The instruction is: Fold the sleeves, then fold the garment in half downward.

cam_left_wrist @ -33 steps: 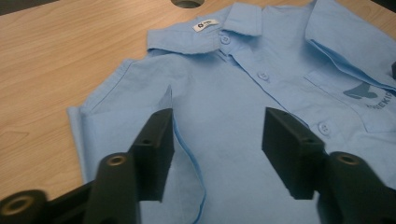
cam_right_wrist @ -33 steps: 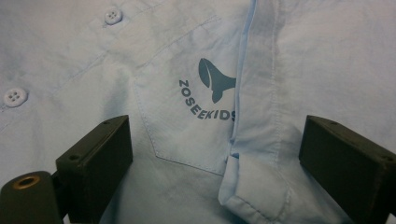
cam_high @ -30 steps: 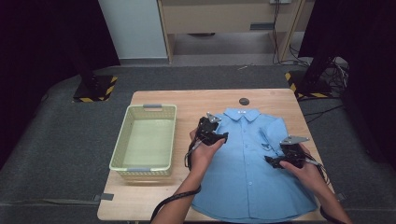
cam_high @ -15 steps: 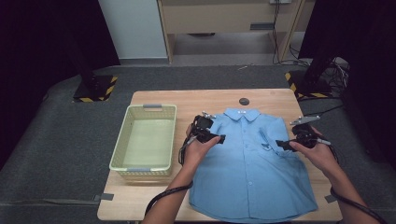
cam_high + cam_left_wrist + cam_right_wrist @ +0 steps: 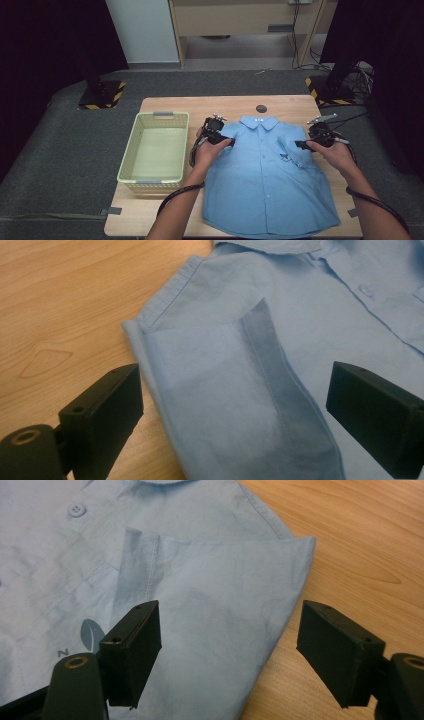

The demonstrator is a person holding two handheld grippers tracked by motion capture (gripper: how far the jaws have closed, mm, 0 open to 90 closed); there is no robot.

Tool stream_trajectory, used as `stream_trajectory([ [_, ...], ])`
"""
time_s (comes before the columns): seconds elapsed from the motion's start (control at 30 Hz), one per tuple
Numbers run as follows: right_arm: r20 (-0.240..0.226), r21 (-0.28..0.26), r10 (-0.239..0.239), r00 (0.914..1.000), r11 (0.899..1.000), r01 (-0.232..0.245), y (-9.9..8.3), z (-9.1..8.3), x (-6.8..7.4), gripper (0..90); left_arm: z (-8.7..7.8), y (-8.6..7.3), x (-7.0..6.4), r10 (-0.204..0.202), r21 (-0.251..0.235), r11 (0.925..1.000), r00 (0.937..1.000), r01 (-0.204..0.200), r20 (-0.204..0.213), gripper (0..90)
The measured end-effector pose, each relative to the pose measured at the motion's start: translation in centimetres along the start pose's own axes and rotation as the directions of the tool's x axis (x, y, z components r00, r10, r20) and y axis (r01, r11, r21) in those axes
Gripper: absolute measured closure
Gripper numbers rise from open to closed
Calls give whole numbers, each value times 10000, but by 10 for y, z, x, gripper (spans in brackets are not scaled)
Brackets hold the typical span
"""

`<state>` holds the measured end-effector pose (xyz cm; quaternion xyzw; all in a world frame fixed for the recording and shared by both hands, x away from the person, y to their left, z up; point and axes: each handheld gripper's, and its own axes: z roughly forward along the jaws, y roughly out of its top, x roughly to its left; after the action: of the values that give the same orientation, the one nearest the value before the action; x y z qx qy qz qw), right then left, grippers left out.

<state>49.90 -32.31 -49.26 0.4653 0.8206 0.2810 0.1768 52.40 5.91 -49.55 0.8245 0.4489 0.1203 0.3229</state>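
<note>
A dim room with grey carpet, a pale cabinet and a wooden desk at the back surrounds a light wooden table (image 5: 165,212). On it a blue short-sleeved shirt (image 5: 265,185) lies buttoned and face up, collar toward the far edge and hem at the near edge, covering most of the table's right half. Both sleeves are folded inward onto the body. A chest pocket with a small leaf logo (image 5: 92,634) sits on the side nearer the right hand. A pale green plastic basket (image 5: 156,148) stands along the left edge, just beside the shirt but apart from it. A small dark round disc (image 5: 261,108) lies near the far edge, just beyond the collar.

The left gripper (image 5: 226,140) hovers over the shirt's left shoulder, near the far left part of the garment; in the left gripper view (image 5: 235,405) its jaws stand wide apart, with the folded sleeve (image 5: 235,390) between them and nothing pinched. The right gripper (image 5: 301,145) is at the shirt's right shoulder, close to the table's right edge; in the right gripper view (image 5: 230,650) its jaws are likewise spread wide over the folded sleeve's edge (image 5: 220,600), one above cloth, the other above bare wood, gripping nothing.
</note>
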Motion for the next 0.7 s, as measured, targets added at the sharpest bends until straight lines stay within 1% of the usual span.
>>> stream_trajectory([
  [0.07, -1, 39, -56, 10000, 10000, 56, 1, 3, -2, 268, 3, 1, 2, -19, 65, 10000, 10000, 19, 10, 78],
  [0.2, -10, 124, 73, 10000, 9999, -73, 3, 9, -5, 273, 10, 0, 5, -159, 153, 9998, 9998, 161, -96, 85],
  [0.3, -15, 115, 72, 10000, 9999, -72, 7, 12, -8, 285, 14, 0, 8, -112, 226, 9997, 9998, 116, -166, 88],
  [0.33, -11, 82, -6, 10000, 10000, 6, 8, 13, -10, 288, 15, 0, 9, -118, 226, 9997, 9998, 122, -176, 89],
  [0.47, 79, 197, 79, 9999, 9998, -80, 11, 17, -18, 311, 21, -1, 12, -107, 346, 9993, 9998, 113, -181, 89],
  [0.57, 196, 231, 72, 9998, 9997, -77, 12, 20, -24, 342, 24, -1, 14, -60, 381, 9993, 9998, 67, -202, 89],
  [0.67, 232, 139, 249, 9994, 9996, -252, 14, 21, -30, 396, 27, -1, 18, 11, 431, 9991, 9997, 0, -242, 89],
  [0.7, 245, 125, 306, 9992, 9994, -309, 13, 22, -32, 411, 28, -1, 19, -51, 459, 9989, 9997, 62, -252, 91],
])
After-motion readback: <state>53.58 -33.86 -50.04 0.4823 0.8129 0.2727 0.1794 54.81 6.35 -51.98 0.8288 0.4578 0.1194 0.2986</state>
